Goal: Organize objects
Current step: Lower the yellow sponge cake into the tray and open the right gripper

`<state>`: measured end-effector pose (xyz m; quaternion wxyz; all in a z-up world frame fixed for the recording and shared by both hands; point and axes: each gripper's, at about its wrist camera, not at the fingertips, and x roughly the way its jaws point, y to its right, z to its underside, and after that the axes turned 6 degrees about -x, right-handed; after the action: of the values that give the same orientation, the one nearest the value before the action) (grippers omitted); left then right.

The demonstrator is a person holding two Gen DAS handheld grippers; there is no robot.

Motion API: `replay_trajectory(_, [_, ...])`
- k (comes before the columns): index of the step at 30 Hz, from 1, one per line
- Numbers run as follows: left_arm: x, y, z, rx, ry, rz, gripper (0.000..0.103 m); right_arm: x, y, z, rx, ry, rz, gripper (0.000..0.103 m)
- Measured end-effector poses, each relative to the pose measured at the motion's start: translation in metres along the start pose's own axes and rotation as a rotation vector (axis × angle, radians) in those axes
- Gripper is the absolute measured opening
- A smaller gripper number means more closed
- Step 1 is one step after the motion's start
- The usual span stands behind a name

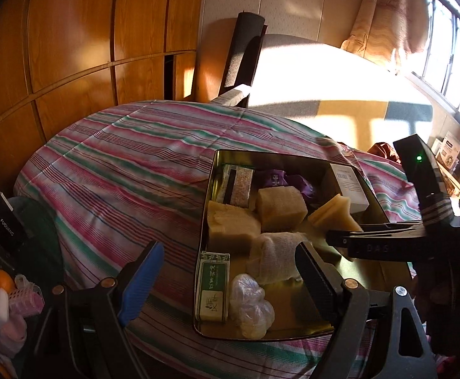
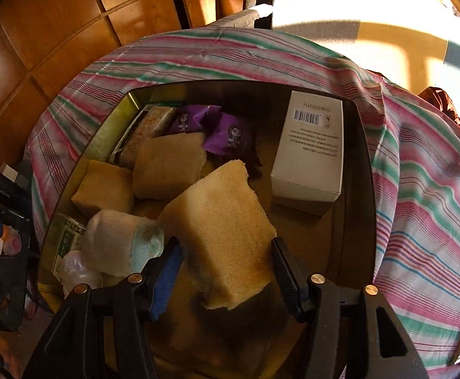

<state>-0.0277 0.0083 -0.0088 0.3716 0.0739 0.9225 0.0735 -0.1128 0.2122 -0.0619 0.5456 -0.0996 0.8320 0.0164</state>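
Surroundings: a striped cloth point(image 1: 113, 170) covers the desk; wooden cabinet panels point(image 1: 72, 47) stand behind it, and a window point(image 1: 451, 44) throws sun onto the floor.
Tin: a shallow gold tin point(image 2: 110, 126) rests on the cloth, open to above.
Contents: 2 tan sponge blocks point(image 2: 167, 164) lie by the far left wall; purple sachets point(image 2: 227, 135) sit behind them; a white box point(image 2: 312, 148) with a barcode lies along the right side; a rolled white sock point(image 2: 116, 243), a green box point(image 1: 212, 284) and a crumpled clear bag point(image 1: 250, 306) crowd the near left corner.
In the way: the sock lies just beside the held sponge, on its left.
Held sponge: the sponge point(image 2: 227, 230) is tilted over the tin's bare floor, its long axis running from the tool toward the sachets.
Right tool: the right tool point(image 2: 227, 252) pinches the sponge at its near end, both pads on its sides.
Left tool: the left tool point(image 1: 230, 271) is spread wide with nothing between its pads, above the tin's near edge.
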Motion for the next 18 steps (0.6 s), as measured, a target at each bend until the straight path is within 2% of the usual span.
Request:
replay_trajectory(4, [0.001, -0.002, 0.001, 0.002, -0.003, -0.007, 0.088, 0.010, -0.003, -0.005, 0.004, -0.002, 0.026, 0.064])
replay_trajectory(12, [0.003, -0.003, 0.002, -0.005, -0.012, -0.007, 0.088, -0.006, 0.003, -0.002, 0.022, 0.058, -0.018, 0.075])
replay_trajectory(18, [0.000, 0.002, 0.002, 0.008, -0.005, -0.004, 0.088, -0.025, 0.000, 0.003, 0.025, 0.118, -0.014, 0.076])
